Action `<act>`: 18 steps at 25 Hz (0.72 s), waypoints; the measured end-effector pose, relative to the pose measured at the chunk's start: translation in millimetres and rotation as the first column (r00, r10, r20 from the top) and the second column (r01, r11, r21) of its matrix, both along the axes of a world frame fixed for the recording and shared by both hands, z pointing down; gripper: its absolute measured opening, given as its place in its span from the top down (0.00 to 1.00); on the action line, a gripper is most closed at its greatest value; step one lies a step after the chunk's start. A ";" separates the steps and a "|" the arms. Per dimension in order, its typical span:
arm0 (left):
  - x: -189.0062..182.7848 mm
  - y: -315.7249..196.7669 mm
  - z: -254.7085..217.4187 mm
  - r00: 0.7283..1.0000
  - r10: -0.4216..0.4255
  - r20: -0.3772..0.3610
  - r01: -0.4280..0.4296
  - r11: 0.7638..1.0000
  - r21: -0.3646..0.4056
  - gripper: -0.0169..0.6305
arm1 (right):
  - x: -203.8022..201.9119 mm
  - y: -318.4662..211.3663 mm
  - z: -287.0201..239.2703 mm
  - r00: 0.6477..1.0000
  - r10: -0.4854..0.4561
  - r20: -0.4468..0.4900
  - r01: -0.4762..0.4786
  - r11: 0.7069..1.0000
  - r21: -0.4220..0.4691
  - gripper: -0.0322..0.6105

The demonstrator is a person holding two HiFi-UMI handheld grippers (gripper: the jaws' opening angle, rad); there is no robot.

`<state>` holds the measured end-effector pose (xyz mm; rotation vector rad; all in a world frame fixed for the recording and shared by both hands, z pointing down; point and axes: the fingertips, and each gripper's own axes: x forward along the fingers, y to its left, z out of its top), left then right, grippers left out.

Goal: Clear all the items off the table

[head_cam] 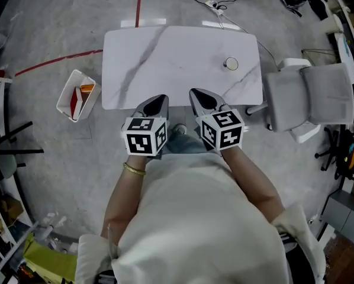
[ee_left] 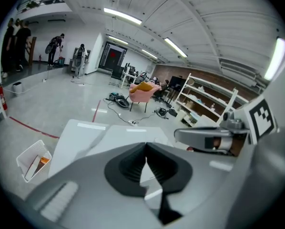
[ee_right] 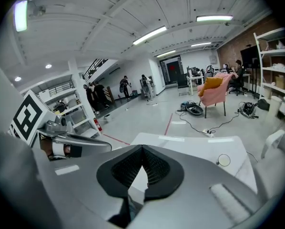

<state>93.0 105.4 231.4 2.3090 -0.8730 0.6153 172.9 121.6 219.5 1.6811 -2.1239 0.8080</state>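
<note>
Left gripper (head_cam: 160, 100), right gripper (head_cam: 196, 94) at table's (head_cam: 165, 52) near edge; jaws closed, empty. Small round object (head_cam: 231, 63) on table's far right.

Lone round item (head_cam: 231, 64) on table (head_cam: 177, 49)

Head cam stares steeply down at the table (head_cam: 165, 58) from above; both gripper cams sit low at its near edge (fisheye), looking across that same tabletop.
</note>
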 end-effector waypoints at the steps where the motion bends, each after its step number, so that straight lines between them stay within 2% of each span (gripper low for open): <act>1: 8.8 2.6 -0.3 1.000 0.017 0.001 -0.017 1.000 0.003 0.96 | 9.0 4.7 0.2 1.000 0.017 0.001 -0.017 1.000 0.001 0.95; 10: 89.2 16.4 -3.9 0.988 0.152 0.011 -0.153 0.988 0.029 0.96 | 89.1 45.2 3.0 0.985 0.174 0.011 -0.174 0.985 0.006 0.95; 18: 144.3 36.2 -7.5 0.964 0.263 0.031 -0.264 0.964 0.021 0.96 | 134.2 79.8 2.9 0.953 0.297 0.052 -0.297 0.955 -0.012 0.95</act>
